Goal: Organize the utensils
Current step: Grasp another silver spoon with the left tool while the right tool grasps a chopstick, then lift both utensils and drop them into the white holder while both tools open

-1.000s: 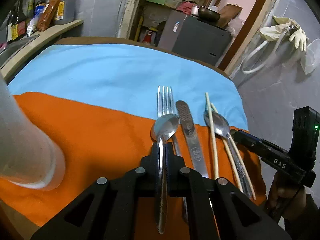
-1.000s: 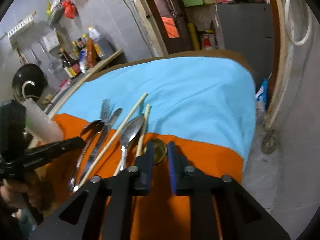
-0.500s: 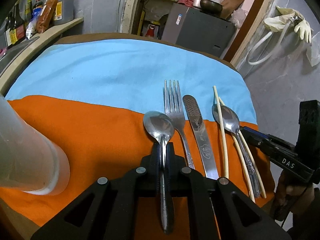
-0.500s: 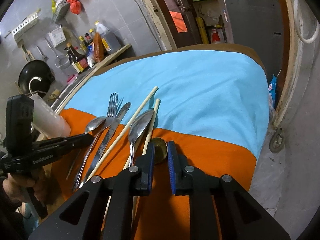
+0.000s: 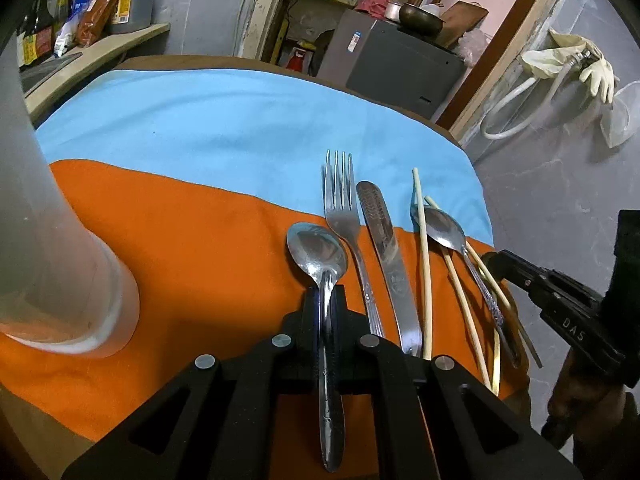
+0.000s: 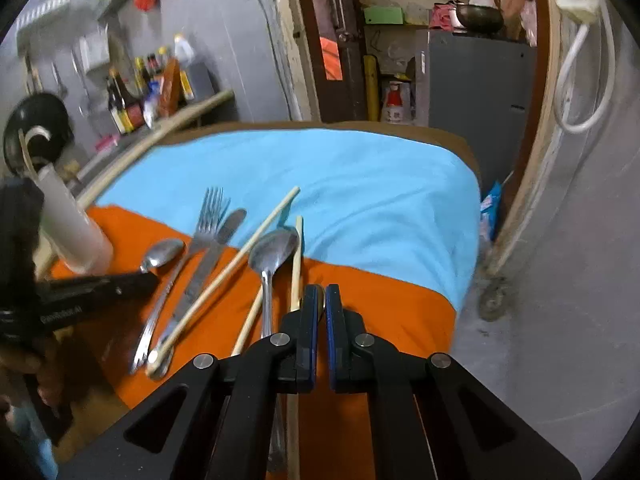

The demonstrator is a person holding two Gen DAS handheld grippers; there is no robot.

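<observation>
- Left jaws are clamped on the handle of a spoon (image 5: 317, 249); the left gripper (image 5: 325, 300) pinches it just behind the bowl, and the rest of the handle runs back between the fingers towards the camera.
- We see that spoon's bowl face up over the orange cloth (image 5: 180, 248), pointing away from us.
- Right jaws are closing to a narrow slit. The right gripper (image 6: 321, 292) has a thin gold piece (image 6: 320, 299) nipped between its blue pads (image 6: 308, 320). We cannot tell what kind of utensil it is.
- Just right of the held spoon lies a fork (image 5: 340, 204), tines out over the blue cloth (image 5: 240, 120).
- Next to the fork lies a knife (image 5: 382, 240), roughly parallel to it, its tip on the blue cloth and its handle on the orange.
- Further right are pale chopsticks (image 5: 425, 264); one lies straight beside the knife, the others are splayed under and beside a second spoon (image 5: 444, 232).
- That second spoon rests bowl up at the seam of the two cloths, its patterned handle running towards the right gripper's tip.
- From the right wrist view, the row reads spoon, fork, knife, chopstick, second spoon, chopstick, with the left gripper's fingers reaching in from the left edge.
- At the left of the orange cloth stands a frosted white cup (image 5: 56, 240), upright, well apart from the utensils.
- Both cloths cover a brown table (image 6: 452, 140); the orange one overlaps the near part of the blue one.
</observation>
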